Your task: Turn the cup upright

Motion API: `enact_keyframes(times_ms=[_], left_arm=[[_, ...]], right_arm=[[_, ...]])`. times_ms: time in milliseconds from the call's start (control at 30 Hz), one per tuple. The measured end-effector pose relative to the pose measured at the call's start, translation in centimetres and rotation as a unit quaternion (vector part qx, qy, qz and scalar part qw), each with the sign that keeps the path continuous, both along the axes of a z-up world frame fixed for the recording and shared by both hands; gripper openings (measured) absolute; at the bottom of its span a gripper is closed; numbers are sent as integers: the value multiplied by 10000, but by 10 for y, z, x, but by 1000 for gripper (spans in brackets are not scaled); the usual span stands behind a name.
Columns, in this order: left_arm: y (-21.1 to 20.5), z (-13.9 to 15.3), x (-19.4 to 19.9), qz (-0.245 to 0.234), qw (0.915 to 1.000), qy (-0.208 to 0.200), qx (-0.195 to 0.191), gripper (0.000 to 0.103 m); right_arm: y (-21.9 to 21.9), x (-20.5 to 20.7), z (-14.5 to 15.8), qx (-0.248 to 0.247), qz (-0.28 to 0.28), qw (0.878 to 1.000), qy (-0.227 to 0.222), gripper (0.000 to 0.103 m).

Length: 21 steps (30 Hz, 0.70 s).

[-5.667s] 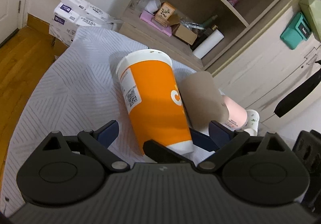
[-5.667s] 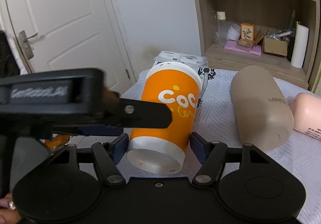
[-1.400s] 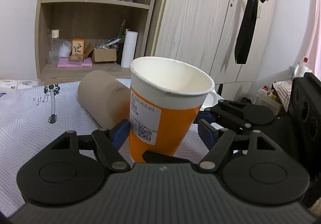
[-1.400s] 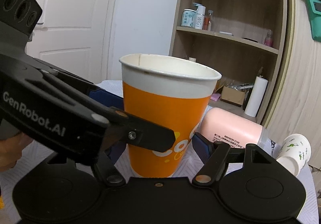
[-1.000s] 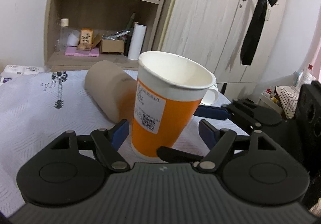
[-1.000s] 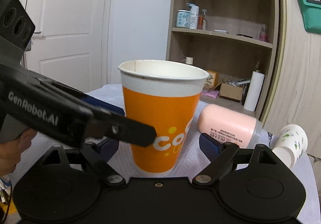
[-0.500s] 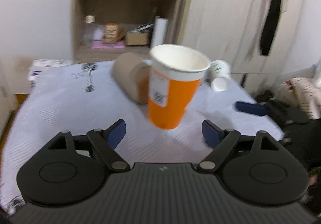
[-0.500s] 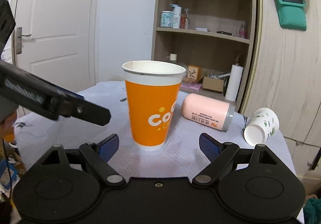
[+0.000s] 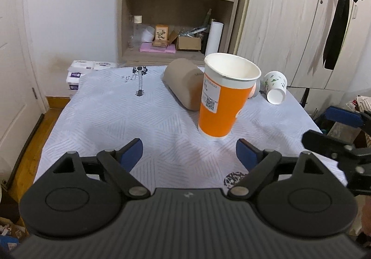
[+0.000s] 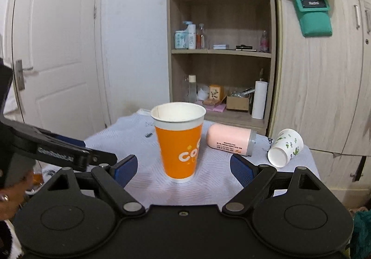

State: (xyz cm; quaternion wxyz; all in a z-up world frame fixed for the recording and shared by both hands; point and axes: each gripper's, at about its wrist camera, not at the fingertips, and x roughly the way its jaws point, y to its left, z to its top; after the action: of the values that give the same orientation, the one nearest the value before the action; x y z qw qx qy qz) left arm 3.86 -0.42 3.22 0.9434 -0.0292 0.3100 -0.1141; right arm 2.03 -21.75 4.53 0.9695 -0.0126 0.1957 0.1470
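Cup (image 9: 222, 101) stands upright on the tabletop (image 9: 116, 119), mouth up, touched by neither gripper. Left gripper (image 9: 189, 153) and right gripper (image 10: 183, 167) both hang back from it, fingers wide. Behind it lie a brown tumbler (image 9: 183, 83), pink bottle (image 10: 229, 139) and small cup (image 10: 285, 147).

White door (image 10: 58, 50), wooden shelving (image 10: 220, 54), pale wardrobe (image 9: 289, 27)
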Motion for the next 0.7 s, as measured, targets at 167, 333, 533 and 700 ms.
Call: enact_keyframes(times_ms=[167, 333, 533, 700], left_arm=[[0, 6, -13, 178, 9998, -75, 95, 89], [0, 12, -30, 169, 9995, -224, 107, 92], [0, 17, -42, 251, 9991, -305, 180, 96], [-1, 17, -44, 371, 9986, -261, 256, 102]], right_arm=[[3, -15, 6, 50, -329, 9994, -50, 91], [5, -28, 8, 102, -435, 9989, -157, 97], [8, -35, 10, 7, -703, 9973, -219, 103], [10, -37, 9, -86, -1060, 9942, -155, 103]])
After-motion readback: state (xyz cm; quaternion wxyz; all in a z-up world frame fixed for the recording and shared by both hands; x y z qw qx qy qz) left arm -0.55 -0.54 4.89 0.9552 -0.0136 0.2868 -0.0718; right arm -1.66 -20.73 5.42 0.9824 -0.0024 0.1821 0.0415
